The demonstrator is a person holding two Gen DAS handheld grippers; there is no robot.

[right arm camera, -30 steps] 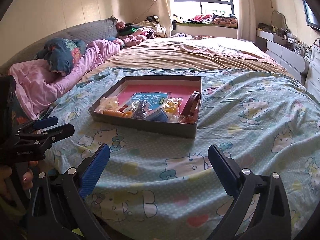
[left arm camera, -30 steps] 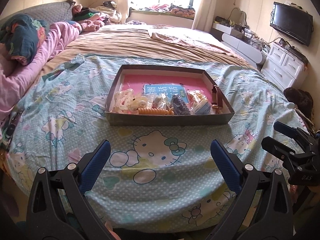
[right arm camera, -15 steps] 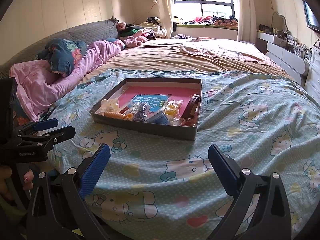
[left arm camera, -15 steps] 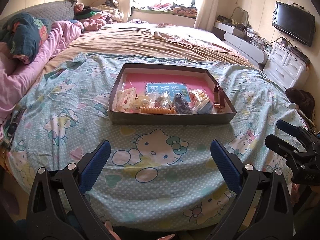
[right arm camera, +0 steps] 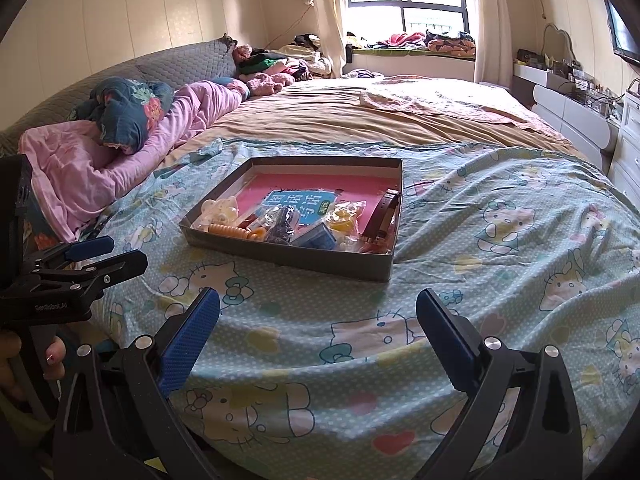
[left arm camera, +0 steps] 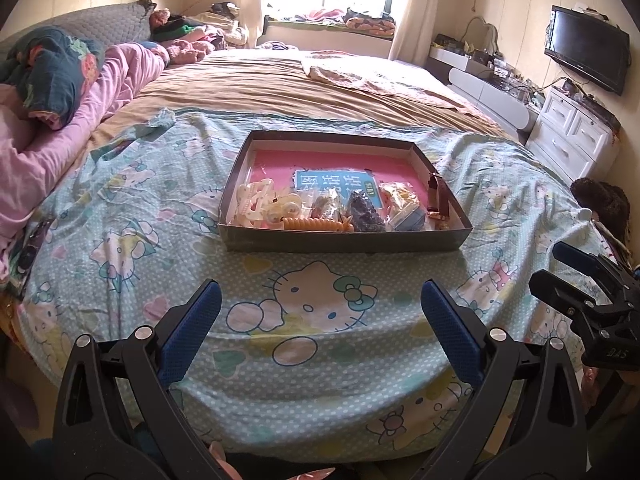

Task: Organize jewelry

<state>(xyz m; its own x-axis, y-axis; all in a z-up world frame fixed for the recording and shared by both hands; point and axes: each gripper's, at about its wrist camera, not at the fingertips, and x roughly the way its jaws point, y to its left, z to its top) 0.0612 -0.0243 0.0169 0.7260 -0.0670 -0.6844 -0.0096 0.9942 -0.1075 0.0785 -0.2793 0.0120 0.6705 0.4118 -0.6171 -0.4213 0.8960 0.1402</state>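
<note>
Near the foot edge of the bed [left arm camera: 120, 184], on the cartoon-cat sheet [left arm camera: 312, 308], we find a shallow cardboard tray [left arm camera: 344, 242] with a pink floor and a blue printed card [left arm camera: 332, 182] lying flat in it. The jewelry is bunched along the tray's near wall: white plastic pieces [left arm camera: 256, 200] at the left corner, an orange spiral hair tie [left arm camera: 318, 225] against the wall, small clear packets [left arm camera: 326, 206], a dark beaded item [left arm camera: 362, 210], a yellow item in a bag [left arm camera: 398, 196] and a brown strap, perhaps a watch [left arm camera: 438, 196], leaning along the right wall. No piece lies on the sheet outside the tray.

Compared with the views one second and half a second ago, the tray sits slightly larger and more central in both wrist cameras, and its contents keep the same order. We read this as both tools drifting a little toward the tray while nothing in it was handled.

The left claw [left arm camera: 320, 320] stands spread wide and empty, short of the tray over the sheet. The right claw [right arm camera: 318, 326] is likewise spread wide and empty, nearer the tray's right corner; it also shows at the right edge of the left view.

For the task, the scene fits two readings: pieces gathered in the tray and awaiting sorting, or pieces already laid there as the finished arrangement. The frames do not settle which.
</note>
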